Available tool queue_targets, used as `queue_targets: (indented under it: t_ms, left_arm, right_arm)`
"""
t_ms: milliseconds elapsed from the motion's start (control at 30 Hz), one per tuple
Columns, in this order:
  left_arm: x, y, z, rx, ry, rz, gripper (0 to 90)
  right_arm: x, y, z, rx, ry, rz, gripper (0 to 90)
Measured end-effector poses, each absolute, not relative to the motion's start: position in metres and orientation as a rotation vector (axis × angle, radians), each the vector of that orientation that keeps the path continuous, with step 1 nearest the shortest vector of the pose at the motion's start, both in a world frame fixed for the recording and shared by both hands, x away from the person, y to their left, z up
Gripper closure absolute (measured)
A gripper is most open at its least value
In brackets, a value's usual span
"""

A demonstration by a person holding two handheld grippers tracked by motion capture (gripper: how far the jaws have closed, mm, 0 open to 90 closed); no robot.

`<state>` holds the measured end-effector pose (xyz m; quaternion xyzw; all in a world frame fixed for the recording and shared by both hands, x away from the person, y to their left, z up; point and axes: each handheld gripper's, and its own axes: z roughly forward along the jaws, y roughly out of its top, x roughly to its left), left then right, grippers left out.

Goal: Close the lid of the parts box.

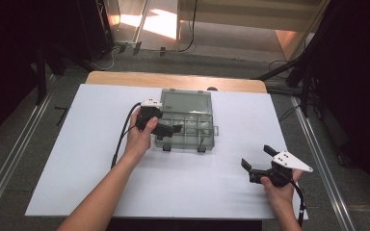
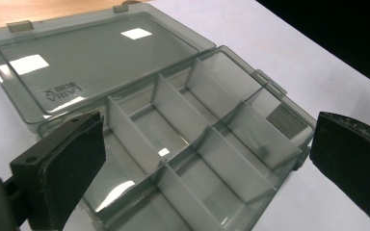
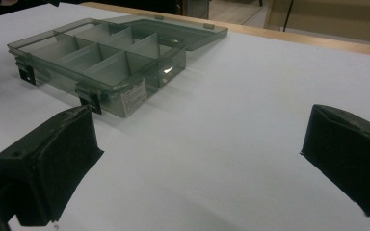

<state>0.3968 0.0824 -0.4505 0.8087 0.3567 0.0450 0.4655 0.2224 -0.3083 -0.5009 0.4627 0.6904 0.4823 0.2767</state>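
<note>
Left claw (image 1: 166,129) hangs wide open and empty right over the open compartment box (image 1: 187,126), mid-tabletop (image 1: 77,144). I'd keep it clear of those thin dividers. Right claw (image 1: 256,162), also wide, idles well apart. White sheet on the tabletop, dark room, grey floor.

Left gripper (image 1: 166,129) and right gripper (image 1: 256,164) gape (fingers apart).

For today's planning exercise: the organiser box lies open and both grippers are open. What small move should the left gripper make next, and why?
Probably draw the left gripper back from the box: the lid already lies flat open, the compartments look empty, and its jaws hold nothing. The right gripper waits apart.
</note>
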Motion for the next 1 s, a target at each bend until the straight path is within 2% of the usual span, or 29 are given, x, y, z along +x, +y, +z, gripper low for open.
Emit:
queue_targets:
  t_ms: [733,1000]
  left_arm:
    - [0.43,0.112,-0.458,1.922,0.982,0.114,0.0]
    - [0.439,0.107,-0.461,1.933,0.978,0.14,0.0]
  right_arm:
    - [0.289,-0.289,-0.477,1.289,1.861,1.337,0.0]
    - [0.311,-0.276,-0.468,1.27,1.888,1.342,0.0]
